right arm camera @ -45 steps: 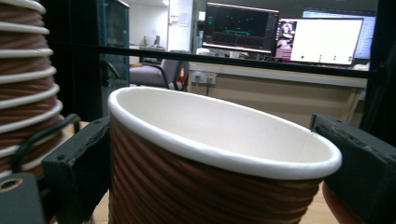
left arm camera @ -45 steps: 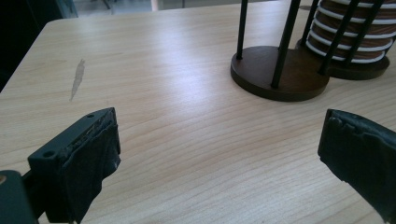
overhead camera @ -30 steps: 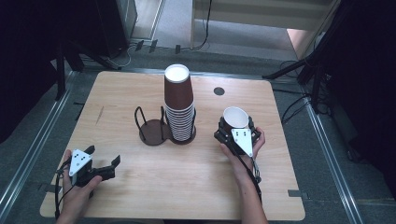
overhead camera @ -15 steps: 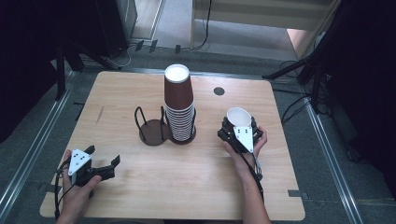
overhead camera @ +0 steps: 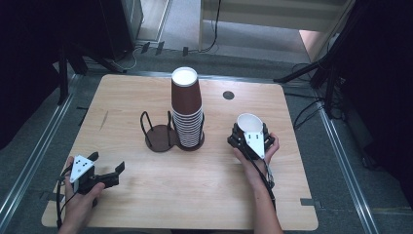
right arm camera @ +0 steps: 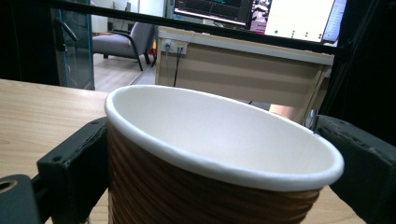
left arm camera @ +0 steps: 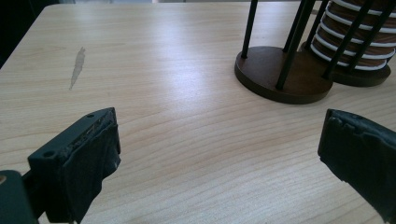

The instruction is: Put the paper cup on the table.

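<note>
Left gripper [overhead camera: 104,171] at near left of surface [overhead camera: 146,204], jaws wide apart, holding nothing. Right gripper [overhead camera: 249,135] at mid right, clamped on single paper cup [overhead camera: 250,125], mouth up, slightly tilted. Farther off, centre: empty holder base [overhead camera: 158,138] beside stack of upturned cups [overhead camera: 186,109] in its rack. Likely step: carrying one cup. Next, probably: setting it upright, then easing jaws apart.

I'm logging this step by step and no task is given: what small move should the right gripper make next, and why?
Probably carry the paper cup leftward toward the empty holder. The right gripper is shut on the cup at the table's right side, mouth up, while the holder ring beside the cup stack is bare. The left gripper is open and idle.
</note>
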Demonstrator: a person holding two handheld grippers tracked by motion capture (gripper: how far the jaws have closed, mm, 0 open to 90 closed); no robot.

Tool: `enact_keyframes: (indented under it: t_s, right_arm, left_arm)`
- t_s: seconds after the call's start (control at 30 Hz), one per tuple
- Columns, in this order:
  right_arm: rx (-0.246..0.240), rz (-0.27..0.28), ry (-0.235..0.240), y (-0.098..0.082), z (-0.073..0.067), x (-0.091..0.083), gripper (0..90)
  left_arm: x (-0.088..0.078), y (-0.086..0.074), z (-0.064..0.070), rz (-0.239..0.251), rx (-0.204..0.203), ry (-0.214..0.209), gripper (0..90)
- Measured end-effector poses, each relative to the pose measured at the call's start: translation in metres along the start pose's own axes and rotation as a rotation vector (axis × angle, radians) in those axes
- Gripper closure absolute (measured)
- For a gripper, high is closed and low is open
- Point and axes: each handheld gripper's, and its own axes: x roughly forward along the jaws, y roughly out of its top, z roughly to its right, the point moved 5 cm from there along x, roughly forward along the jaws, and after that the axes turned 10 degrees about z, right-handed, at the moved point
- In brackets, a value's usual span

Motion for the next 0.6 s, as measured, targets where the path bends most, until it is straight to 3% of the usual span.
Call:
enact_keyframes:
  t_s: [0.17,0.6]
  right_arm:
    - [-0.001,-0.012,0.010,0.0008,0.0017,-0.0007,2.4]
    - [0.074,-0.047,0.066,0.0072,0.0026,-0.0053,0.0]
  left_arm:
    - [-0.0001,0.0001,0.0003,0.003,0.000,-0.001,0.0]
    - [-0.0001,0.0001,-0.0007,-0.002,-0.002,-0.005,0.0]
